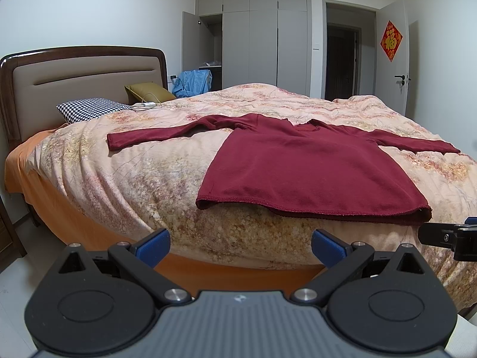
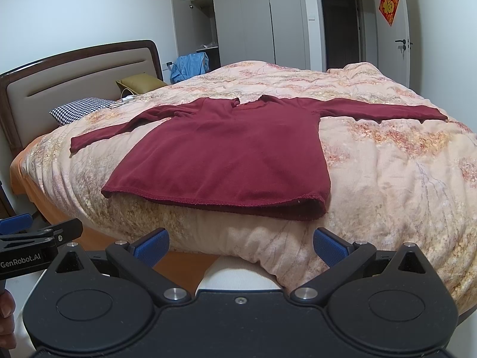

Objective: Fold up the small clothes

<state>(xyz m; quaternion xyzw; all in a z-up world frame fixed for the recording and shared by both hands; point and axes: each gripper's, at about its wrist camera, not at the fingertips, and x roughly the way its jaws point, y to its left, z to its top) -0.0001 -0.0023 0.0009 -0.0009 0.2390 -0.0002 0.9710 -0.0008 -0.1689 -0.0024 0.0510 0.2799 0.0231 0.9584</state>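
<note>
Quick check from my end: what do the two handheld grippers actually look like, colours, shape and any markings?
Both match: the left gripper and right gripper have black linkage arms with silver pivot bolts, round black housings and blue textured fingertip pads. The left body is ribbed grey with a small emblem; the right is matte black. White "GenRobot.AI" lettering shows on the left gripper's side.

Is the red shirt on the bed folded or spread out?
Spread out. The red shirt lies flat on the bed, with both sleeves stretched out to the sides and no fold made yet.
</note>
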